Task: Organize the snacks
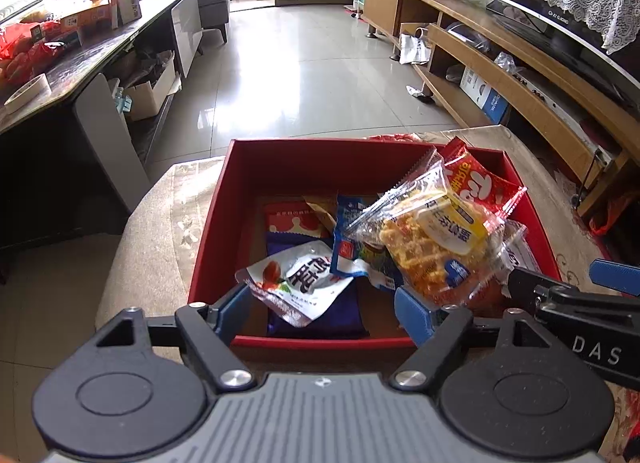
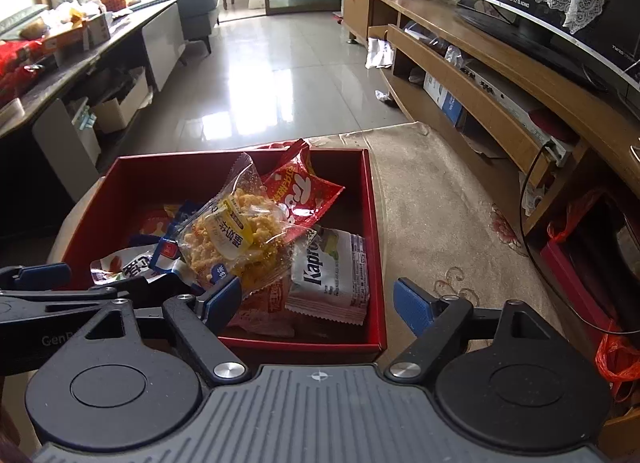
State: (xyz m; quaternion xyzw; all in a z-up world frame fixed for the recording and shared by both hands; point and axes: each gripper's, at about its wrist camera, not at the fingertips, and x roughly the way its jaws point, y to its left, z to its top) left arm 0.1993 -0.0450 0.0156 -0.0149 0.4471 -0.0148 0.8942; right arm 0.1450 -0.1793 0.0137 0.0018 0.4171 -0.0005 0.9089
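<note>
Red box [image 1: 208, 231]: sits on a beige patterned cloth [image 1: 160, 223], open top, already stuffed with snack packets. Seen from the right wrist too [image 2: 372, 231].

Left gripper [image 1: 320, 311]: fingers spread wide, nothing pinched. Hangs over the near rim of the box, blue pads [image 1: 412, 319] either side of the packets below.

Right gripper [image 2: 318, 305]: also wide open, holding nothing. Left pad just over the near edge of the box, right pad out over the cloth beside the box. Shows up in the left wrist view as a black arm with a blue tip [image 1: 560, 295] at the box's right edge.

Waffle packet [image 1: 432, 239]: clear wrapper with a yellow label, propped up tilted on top of the pile, roughly mid-box. Right wrist view has it leaning toward the left pad [image 2: 236, 239]; touching or not, can't tell.

Red packet [image 1: 476, 179]: behind the waffle, sticking up against the far right corner.

White packet with red fruit print [image 1: 300, 279]: near-left part of the box, lying on a dark purple packet [image 1: 320, 323].

Blue packet [image 1: 348, 243]: wedged between the white one and the waffle.

White "Kapro" packet [image 2: 332, 275]: near-right corner of the box, lying flat-ish against the wall.

Room: shiny tiled floor [image 1: 300, 83], wooden TV stand [image 1: 520, 75] on the right, dark table [image 1: 60, 63] piled with stuff on the left.
</note>
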